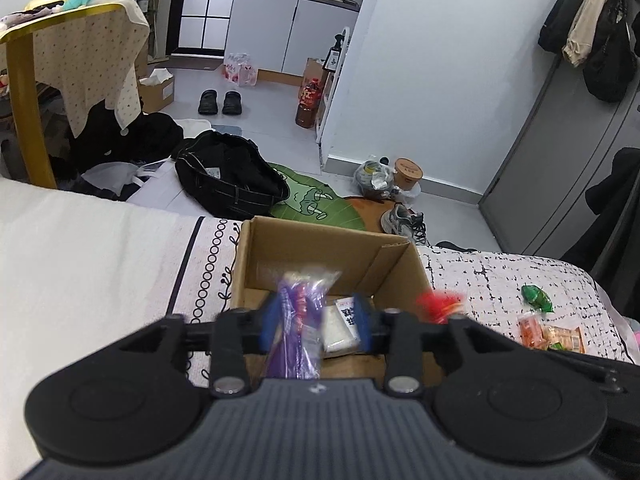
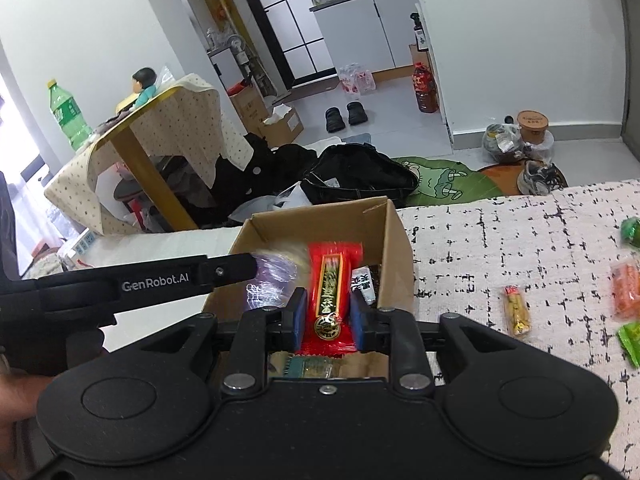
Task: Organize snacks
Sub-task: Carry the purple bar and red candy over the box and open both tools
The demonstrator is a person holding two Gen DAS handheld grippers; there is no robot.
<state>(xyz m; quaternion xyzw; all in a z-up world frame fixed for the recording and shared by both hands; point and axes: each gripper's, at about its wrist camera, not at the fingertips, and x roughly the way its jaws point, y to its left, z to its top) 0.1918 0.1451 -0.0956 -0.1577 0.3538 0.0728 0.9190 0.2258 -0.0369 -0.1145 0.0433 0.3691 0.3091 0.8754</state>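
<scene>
Two grippers are seen over one cardboard box (image 1: pixel 400 276), which serves as the landmark on the patterned bedspread (image 2: pixel 500 240). At the box's left side, the left gripper (image 1: pixel 316 320) is held with its blue pads parted; a purple snack packet (image 1: pixel 296 324) (blurred) lies between them, not pressed by the right pad, above the box interior. A white packet (image 1: pixel 340 330) is lying inside the box. Over the box's near wall, the right gripper (image 2: pixel 326 318) is clamped on a red snack packet (image 2: pixel 330 292), both pads against its sides. Right of the box, on the bedspread, a yellow snack stick (image 2: pixel 517 311), orange packets (image 1: pixel 550 334) and a green packet (image 1: pixel 537 298) are noted, well apart from it.
</scene>
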